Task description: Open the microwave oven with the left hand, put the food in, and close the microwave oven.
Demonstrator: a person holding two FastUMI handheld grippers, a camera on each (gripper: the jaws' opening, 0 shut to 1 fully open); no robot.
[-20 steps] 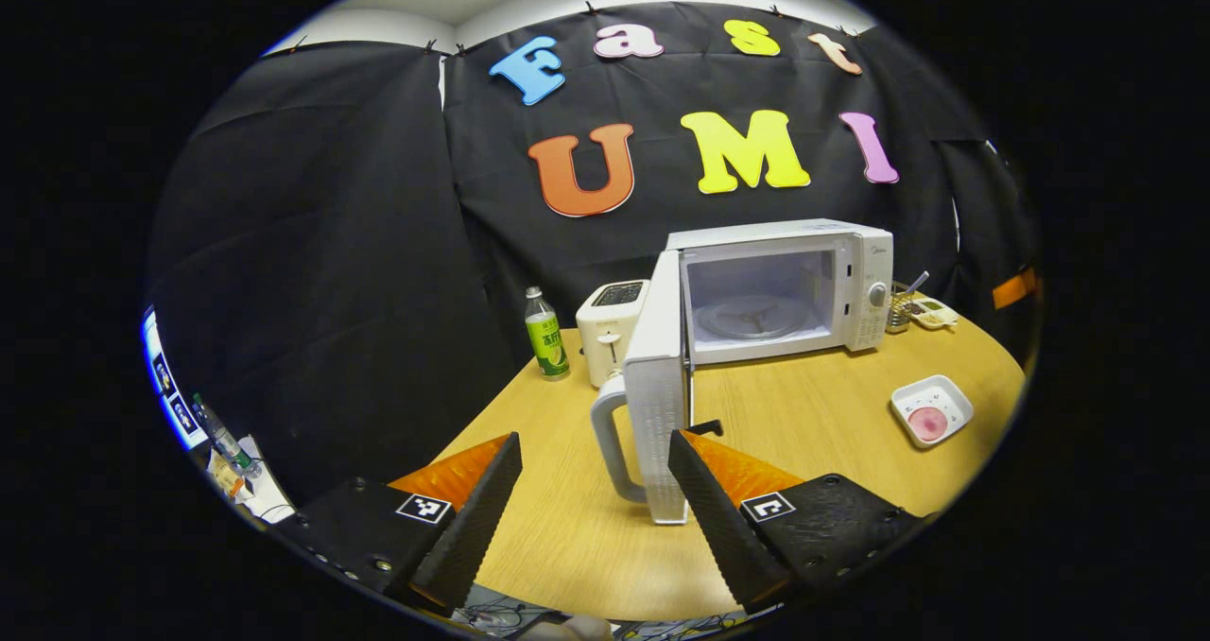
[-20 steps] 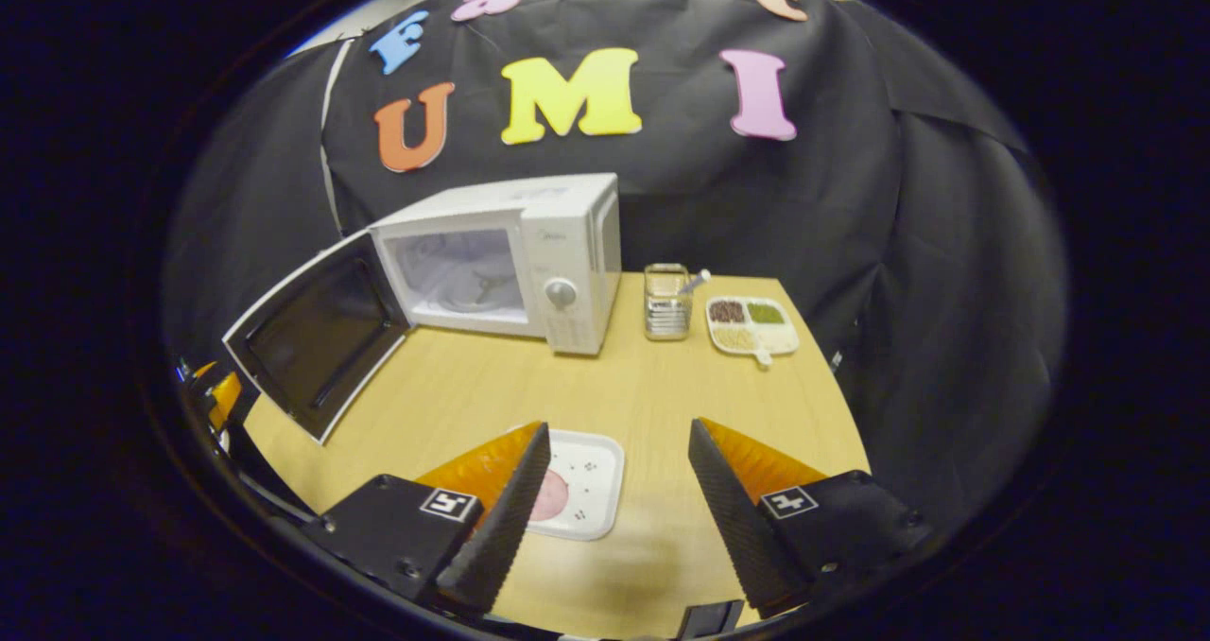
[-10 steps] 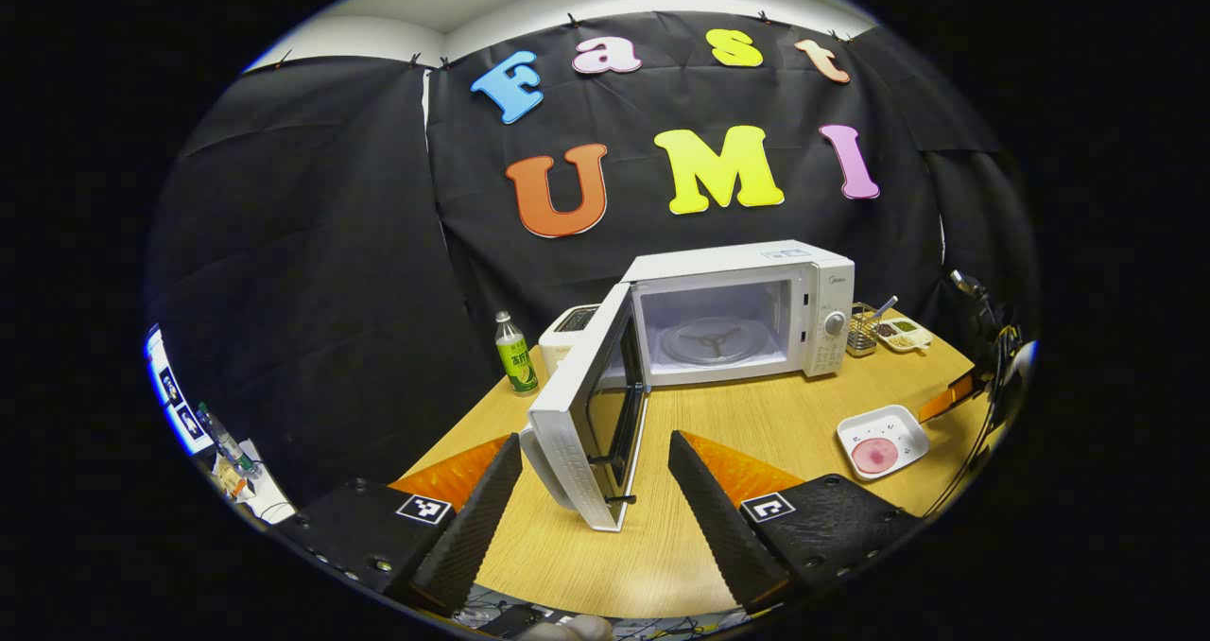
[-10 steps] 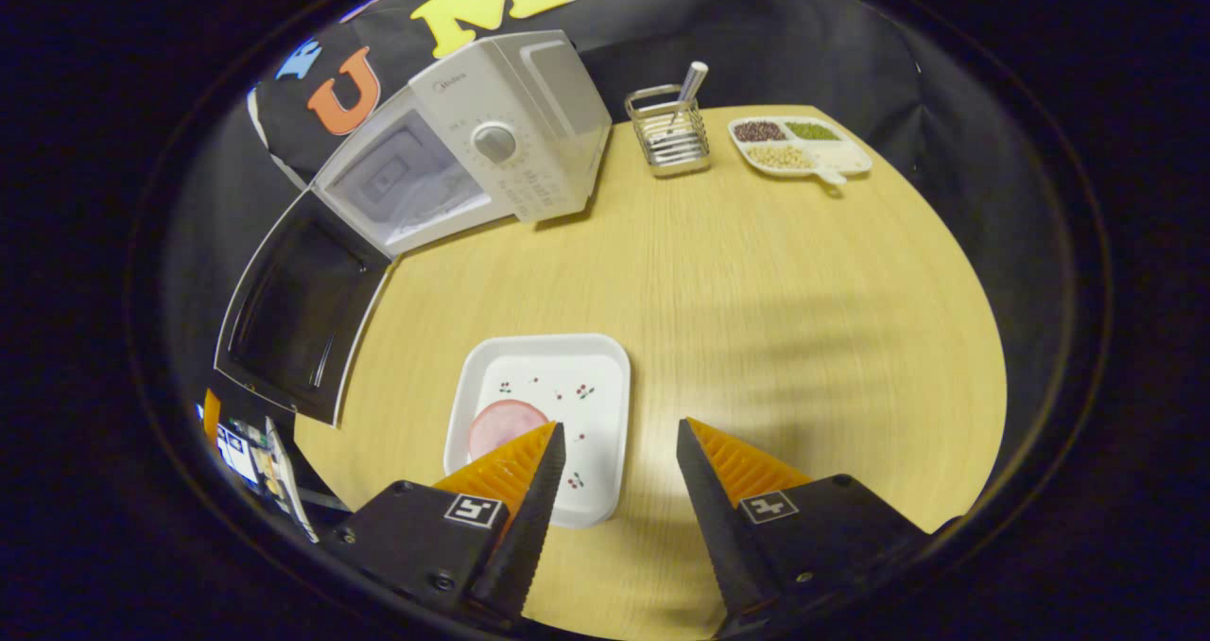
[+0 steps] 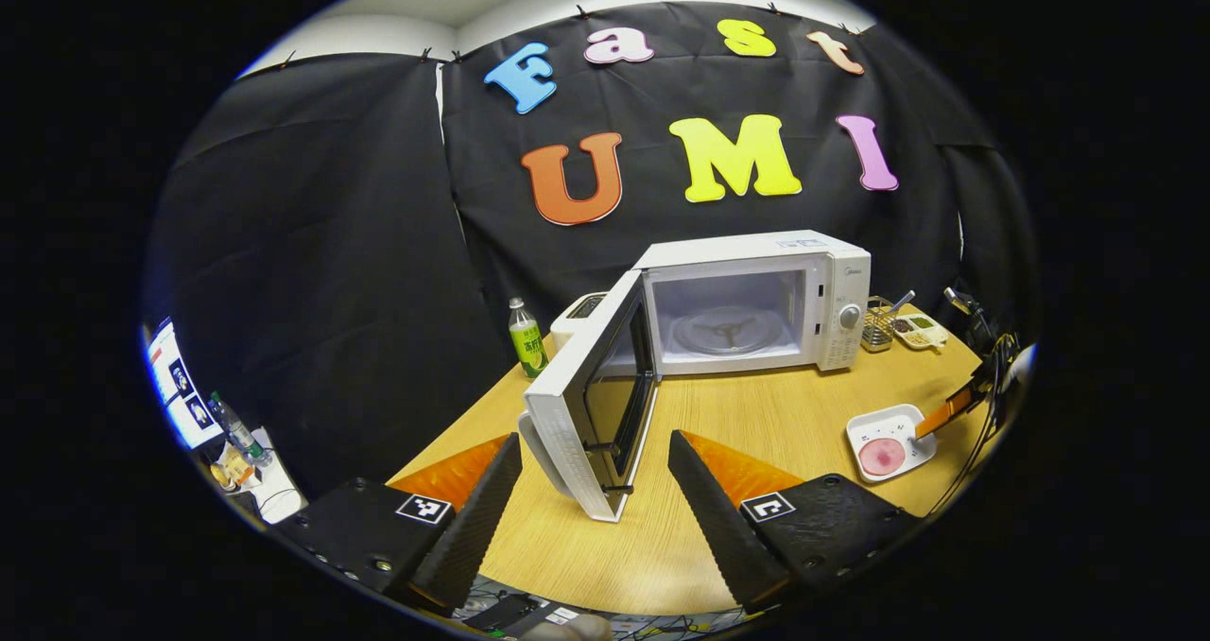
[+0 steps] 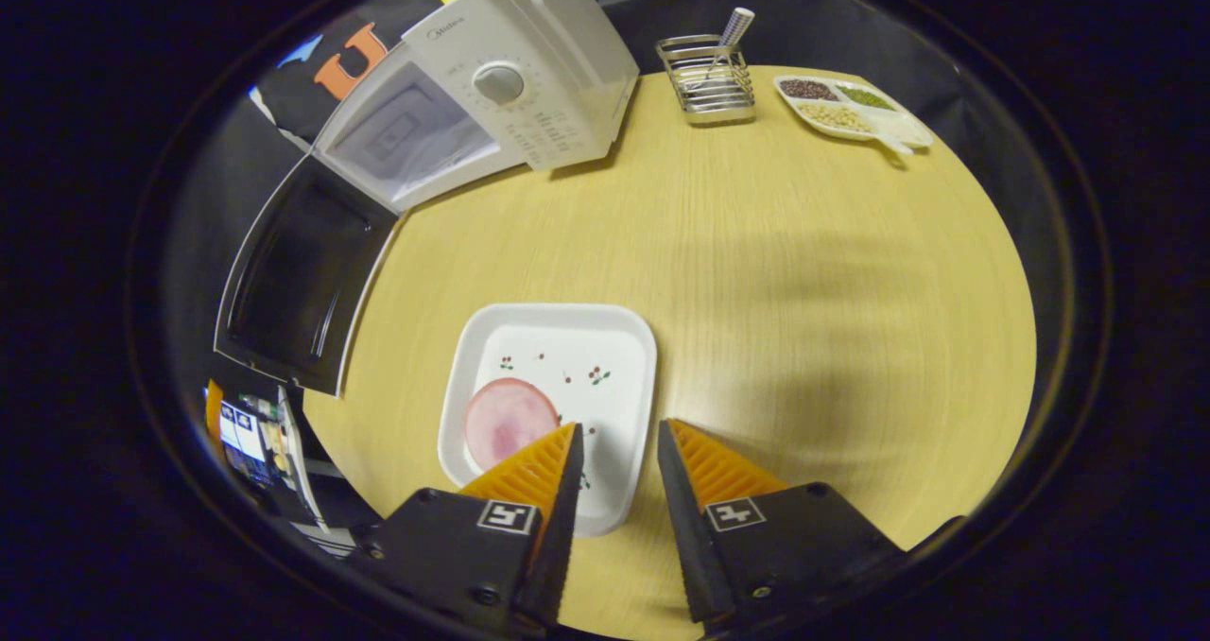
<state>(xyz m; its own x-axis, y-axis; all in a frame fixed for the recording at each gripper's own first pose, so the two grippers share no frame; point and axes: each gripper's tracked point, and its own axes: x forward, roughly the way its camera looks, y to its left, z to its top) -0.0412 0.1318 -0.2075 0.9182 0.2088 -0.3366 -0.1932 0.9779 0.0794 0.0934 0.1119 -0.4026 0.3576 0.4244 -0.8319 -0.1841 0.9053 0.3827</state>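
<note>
1. right gripper (image 6: 614, 433): lower than a moment ago, fingers narrowed but still apart, straddling the plate (image 6: 605, 338) rim at 6 o'clock; grasp imminent.
2. left gripper (image 5: 596, 452): apart, empty.
3. microwave (image 5: 756, 301): door (image 5: 586, 405) open.

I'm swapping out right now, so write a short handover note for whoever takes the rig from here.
Left claw: open, free, just in front of the microwave door.
Right claw: narrowing astride the near-right rim of the white plate; not gripping yet.
Microwave at the table's back, cavity empty. Pink food slice on the plate.
Done: door open.
Left: grip the plate, load it, shut the door.
</note>
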